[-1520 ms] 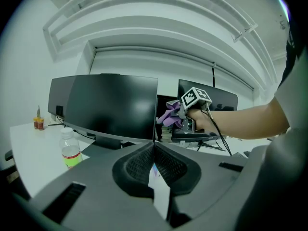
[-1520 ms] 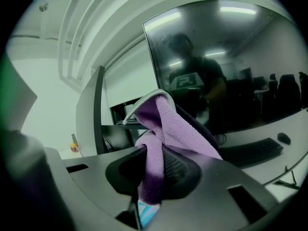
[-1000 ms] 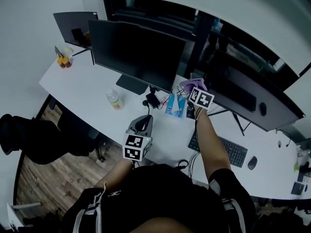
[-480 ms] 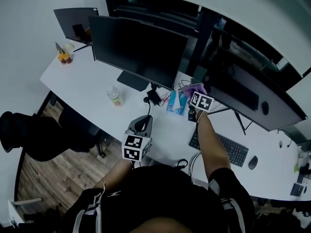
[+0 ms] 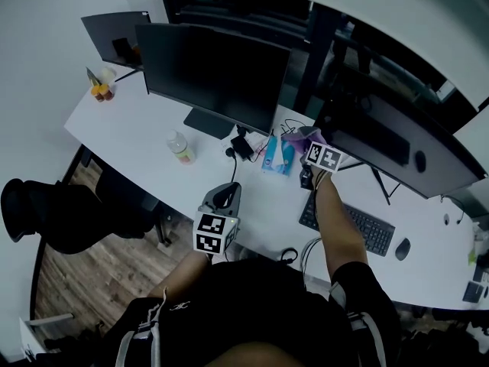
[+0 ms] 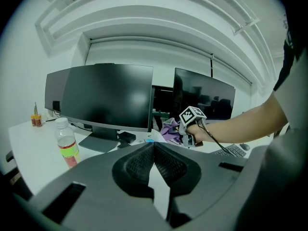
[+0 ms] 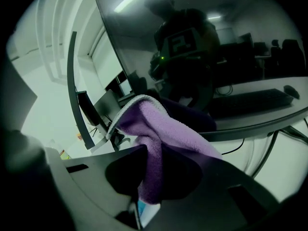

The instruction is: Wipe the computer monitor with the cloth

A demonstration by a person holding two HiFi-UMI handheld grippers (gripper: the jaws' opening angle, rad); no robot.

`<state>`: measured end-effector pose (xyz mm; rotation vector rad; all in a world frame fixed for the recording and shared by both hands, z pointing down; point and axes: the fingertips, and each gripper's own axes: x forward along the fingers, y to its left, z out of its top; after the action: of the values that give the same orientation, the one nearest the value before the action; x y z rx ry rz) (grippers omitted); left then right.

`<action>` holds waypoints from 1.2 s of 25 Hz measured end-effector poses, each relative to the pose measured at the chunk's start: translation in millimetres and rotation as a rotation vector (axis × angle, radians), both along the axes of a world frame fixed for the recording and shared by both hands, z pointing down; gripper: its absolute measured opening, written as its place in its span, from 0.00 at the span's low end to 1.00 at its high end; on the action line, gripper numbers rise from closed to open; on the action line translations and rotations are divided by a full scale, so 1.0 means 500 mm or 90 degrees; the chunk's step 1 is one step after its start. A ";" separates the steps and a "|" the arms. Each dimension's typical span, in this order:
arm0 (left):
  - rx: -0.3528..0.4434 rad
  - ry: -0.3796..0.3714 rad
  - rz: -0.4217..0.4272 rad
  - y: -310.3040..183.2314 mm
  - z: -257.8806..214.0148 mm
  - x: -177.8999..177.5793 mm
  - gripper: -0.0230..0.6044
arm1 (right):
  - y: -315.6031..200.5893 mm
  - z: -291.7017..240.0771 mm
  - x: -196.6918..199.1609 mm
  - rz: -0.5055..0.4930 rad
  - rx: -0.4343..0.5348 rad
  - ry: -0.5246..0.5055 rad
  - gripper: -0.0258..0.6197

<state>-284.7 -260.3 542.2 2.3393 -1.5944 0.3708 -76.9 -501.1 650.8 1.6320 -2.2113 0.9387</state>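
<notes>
Cloth (image 7: 163,129) by monitor (image 7: 144,28) — white desk (image 5: 137,140)

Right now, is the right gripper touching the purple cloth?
Touching. The right gripper view shows the right gripper shut on the purple cloth, which bunches up out of it.

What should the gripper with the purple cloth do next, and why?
Probably ease the right gripper forward until the purple cloth presses flat on the monitor screen. The cloth is clamped in its jaws and bunched right in front of the dark glass; firm contact isn't clear, so wiping now might do little.
</notes>
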 end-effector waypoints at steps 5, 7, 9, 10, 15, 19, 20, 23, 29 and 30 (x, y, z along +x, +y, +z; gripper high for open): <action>0.007 0.003 0.009 -0.006 -0.011 0.019 0.06 | 0.010 0.017 0.012 0.002 -0.011 0.002 0.16; 0.010 0.000 0.023 -0.002 -0.010 0.040 0.06 | 0.009 0.028 0.036 0.015 -0.021 0.012 0.15; 0.001 0.005 0.020 0.006 0.000 0.048 0.06 | 0.015 0.043 0.063 0.043 -0.039 -0.005 0.15; -0.005 0.007 0.019 0.010 0.003 0.049 0.06 | 0.018 0.048 0.076 0.055 -0.044 -0.019 0.15; 0.002 0.001 0.021 0.009 -0.009 0.069 0.06 | 0.027 0.056 0.145 0.114 -0.055 -0.087 0.15; 0.011 0.000 0.017 0.006 -0.026 0.087 0.06 | 0.038 0.061 0.199 0.173 -0.066 -0.155 0.15; 0.009 0.000 0.017 0.006 -0.028 0.093 0.06 | 0.042 0.061 0.213 0.183 -0.067 -0.161 0.15; 0.008 0.002 0.022 0.008 -0.031 0.122 0.06 | 0.051 0.063 0.254 0.201 -0.071 -0.164 0.15; 0.017 0.012 0.040 0.012 -0.049 0.210 0.06 | 0.072 0.060 0.338 0.222 -0.079 -0.174 0.15; 0.017 0.012 0.041 0.014 -0.049 0.222 0.06 | 0.077 0.060 0.354 0.226 -0.079 -0.178 0.15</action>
<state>-173.9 -253.5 517.9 2.4117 -1.5281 0.3427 99.9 -462.5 680.9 1.9744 -2.0062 1.4471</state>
